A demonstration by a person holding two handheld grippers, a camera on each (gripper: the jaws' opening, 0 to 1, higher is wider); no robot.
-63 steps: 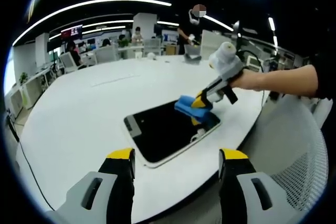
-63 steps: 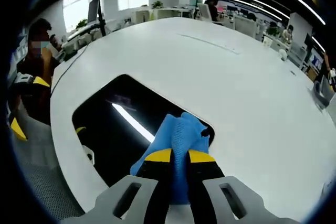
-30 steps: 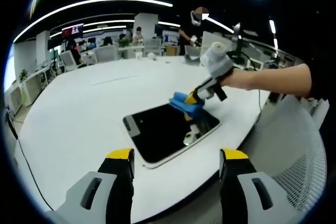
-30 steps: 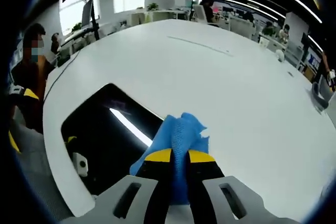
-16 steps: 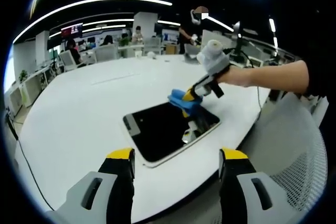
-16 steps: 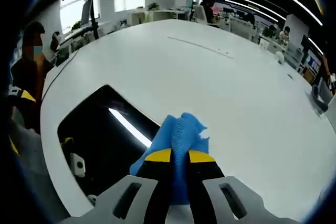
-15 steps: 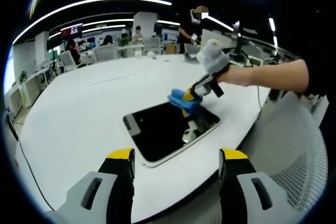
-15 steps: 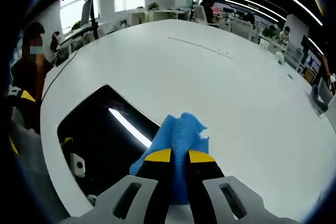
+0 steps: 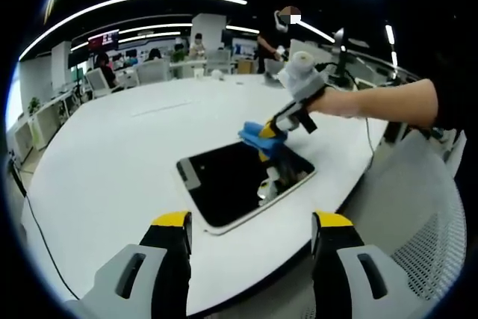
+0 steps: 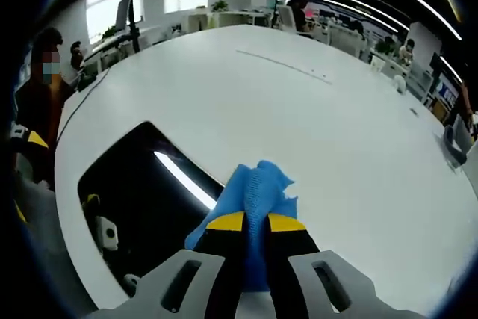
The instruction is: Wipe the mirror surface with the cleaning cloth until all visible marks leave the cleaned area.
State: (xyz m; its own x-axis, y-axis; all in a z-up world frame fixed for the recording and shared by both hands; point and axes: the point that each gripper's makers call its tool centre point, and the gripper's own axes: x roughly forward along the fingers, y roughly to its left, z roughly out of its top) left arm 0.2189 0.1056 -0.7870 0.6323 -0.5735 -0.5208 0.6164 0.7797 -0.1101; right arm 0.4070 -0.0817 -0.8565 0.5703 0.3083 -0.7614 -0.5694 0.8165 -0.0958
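Blue cloth on mirror — unlabelled

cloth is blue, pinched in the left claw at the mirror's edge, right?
Not the left. The right claw is shut on the blue cloth at the edge of the mirror, as the right gripper view shows. The left claw is open and holds nothing.

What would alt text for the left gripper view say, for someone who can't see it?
The right gripper, held by a person's hand, presses a blue cleaning cloth onto the far edge of a dark rectangular mirror lying flat on a large white table. The left gripper waits open in the foreground, holding nothing. An open-plan office lies behind.
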